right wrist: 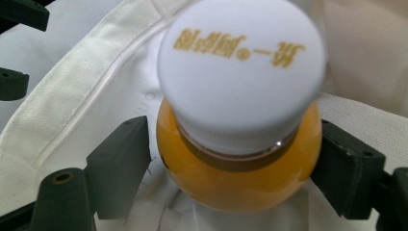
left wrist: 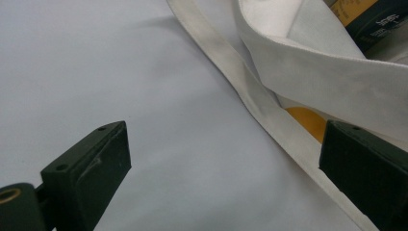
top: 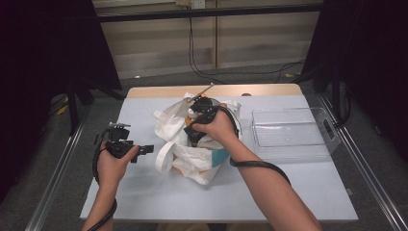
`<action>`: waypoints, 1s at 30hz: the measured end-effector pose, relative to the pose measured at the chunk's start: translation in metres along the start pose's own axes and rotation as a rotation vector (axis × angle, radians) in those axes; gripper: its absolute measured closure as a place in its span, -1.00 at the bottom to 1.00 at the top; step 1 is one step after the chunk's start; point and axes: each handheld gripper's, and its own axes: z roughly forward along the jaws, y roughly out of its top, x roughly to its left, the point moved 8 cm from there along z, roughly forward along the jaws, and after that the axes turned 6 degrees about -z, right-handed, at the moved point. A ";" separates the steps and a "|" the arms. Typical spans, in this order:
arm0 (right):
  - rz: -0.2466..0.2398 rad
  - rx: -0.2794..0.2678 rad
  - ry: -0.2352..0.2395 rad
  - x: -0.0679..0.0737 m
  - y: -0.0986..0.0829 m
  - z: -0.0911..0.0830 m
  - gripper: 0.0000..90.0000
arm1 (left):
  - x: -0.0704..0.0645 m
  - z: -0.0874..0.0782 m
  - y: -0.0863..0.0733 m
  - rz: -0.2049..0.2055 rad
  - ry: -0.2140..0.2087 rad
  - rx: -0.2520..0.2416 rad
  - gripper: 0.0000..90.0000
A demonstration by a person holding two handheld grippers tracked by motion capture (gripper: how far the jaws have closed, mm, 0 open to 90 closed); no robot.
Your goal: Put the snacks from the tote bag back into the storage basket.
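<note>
A white cloth tote bag (top: 192,161) lies crumpled in the middle of the pale table (top: 144,192). My right gripper (top: 193,118) reaches into its mouth. In the right gripper view, the right gripper (right wrist: 235,159) is shut on a bottle of orange drink (right wrist: 240,185) with a white cap (right wrist: 240,72), one jaw on each side, over the bag's cloth (right wrist: 72,110). My left gripper (top: 145,149) hovers to the left of the bag. In the left gripper view, the left gripper (left wrist: 223,144) stands open over bare table, beside the bag's strap (left wrist: 269,120).
A clear plastic bin (top: 288,132) stands at the table's right. Inside the bag are a dark and yellow package (left wrist: 380,19) and something orange (left wrist: 303,118); a teal item (top: 220,156) shows at its lower edge. Black curtains flank the table.
</note>
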 end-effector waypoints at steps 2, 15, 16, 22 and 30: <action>0.000 -0.004 0.002 0.000 0.001 0.001 -0.55 | 0.000 -0.001 0.000 0.000 -0.002 0.000 -0.92; -0.002 0.005 -0.010 -0.001 0.003 0.009 -0.44 | -0.002 -0.001 0.001 0.003 -0.006 -0.007 -0.92; -0.001 -0.001 -0.014 -0.002 0.004 0.010 -0.43 | -0.002 -0.001 0.001 0.003 -0.007 -0.007 -0.92; 0.002 -0.001 -0.027 -0.003 0.003 0.010 -0.35 | -0.001 -0.001 0.000 0.008 -0.003 -0.005 -0.92; 0.015 0.004 -0.029 -0.003 0.003 0.005 -0.34 | -0.001 -0.002 0.000 0.007 0.000 -0.003 -0.92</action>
